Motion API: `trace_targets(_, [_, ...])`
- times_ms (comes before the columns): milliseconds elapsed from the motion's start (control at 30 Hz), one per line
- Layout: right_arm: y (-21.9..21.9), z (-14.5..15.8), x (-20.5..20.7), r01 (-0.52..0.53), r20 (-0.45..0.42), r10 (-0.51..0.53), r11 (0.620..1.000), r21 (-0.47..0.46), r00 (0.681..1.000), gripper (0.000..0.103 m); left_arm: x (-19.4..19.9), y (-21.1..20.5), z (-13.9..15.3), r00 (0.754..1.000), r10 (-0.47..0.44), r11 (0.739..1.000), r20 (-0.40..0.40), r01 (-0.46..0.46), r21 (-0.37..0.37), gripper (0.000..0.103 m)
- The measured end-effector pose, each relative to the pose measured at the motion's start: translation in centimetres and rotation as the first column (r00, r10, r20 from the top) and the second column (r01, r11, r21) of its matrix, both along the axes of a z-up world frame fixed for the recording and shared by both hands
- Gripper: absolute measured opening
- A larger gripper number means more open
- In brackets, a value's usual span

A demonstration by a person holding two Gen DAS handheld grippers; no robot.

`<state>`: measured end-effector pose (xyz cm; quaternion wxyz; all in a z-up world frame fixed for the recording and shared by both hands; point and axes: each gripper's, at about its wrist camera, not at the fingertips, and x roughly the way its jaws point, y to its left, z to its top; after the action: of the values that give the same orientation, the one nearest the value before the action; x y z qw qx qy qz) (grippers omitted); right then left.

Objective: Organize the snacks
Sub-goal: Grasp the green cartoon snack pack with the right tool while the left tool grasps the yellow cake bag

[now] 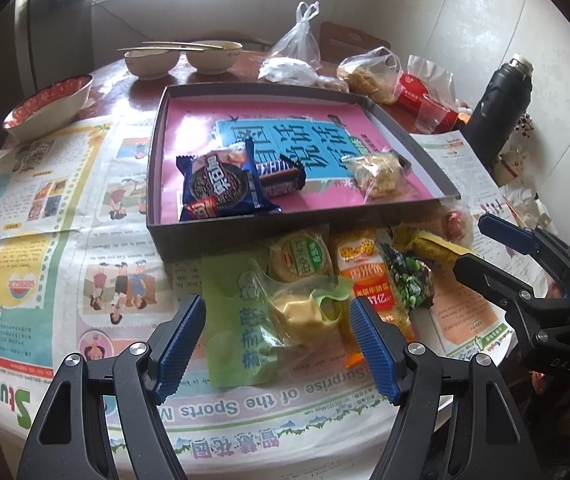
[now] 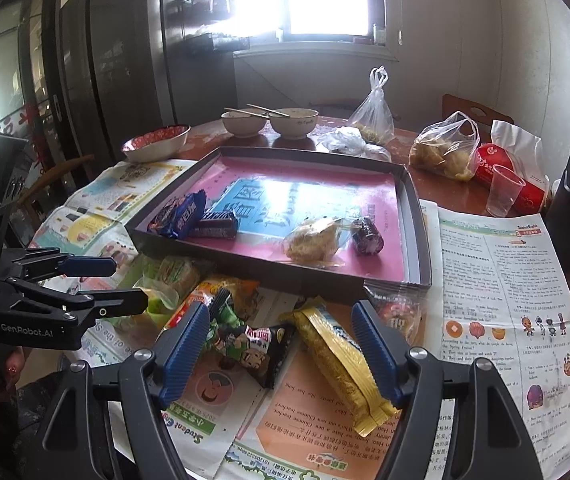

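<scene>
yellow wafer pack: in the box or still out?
Out. The yellow pack lies on the newspaper in front of the box, between the open right gripper's fingers, not gripped.

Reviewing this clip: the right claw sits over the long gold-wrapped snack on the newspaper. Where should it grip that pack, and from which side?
Grip the gold-wrapped snack across its narrow width near mid-length, coming down from above. It lies flat on the newspaper, slanted between the open right claw fingers, so the claw probably needs turning a little to square its pads with the long edges. The crimped ends look flimsy.
</scene>
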<state>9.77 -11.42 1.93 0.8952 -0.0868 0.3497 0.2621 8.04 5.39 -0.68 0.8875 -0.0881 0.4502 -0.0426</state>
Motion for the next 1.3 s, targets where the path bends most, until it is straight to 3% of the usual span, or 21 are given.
trace_targets(533, [1.8,-2.0,-0.9,-0.076,0.008,0.078,0.987,-0.143,0.997,0.074,0.6,-0.7,-1.7,0.999,0.016,0.999,-0.042,-0.015,0.037,0.076])
trace_targets(800, [3.4,-3.4,-0.7,-0.099,0.019,0.106,0.969,-0.225,0.994,0.073,1.0,-0.6,-2.0,0.999,0.022,1.0,-0.046,-0.021,0.02,0.076])
trace_targets(1167, [4.6,-4.4,0.0,-0.111,0.053,0.13,0.959,-0.261,0.99,0.073,1.2,-0.4,-2.1,0.999,0.033,0.999,-0.039,-0.034,-0.003,0.076])
trace_targets(1300, [4.6,-4.3,0.3,-0.113,0.048,0.129,0.963,-0.245,0.99,0.068,1.3,-0.5,-2.1,0.999,0.032,0.999,-0.035,-0.032,0.003,0.073])
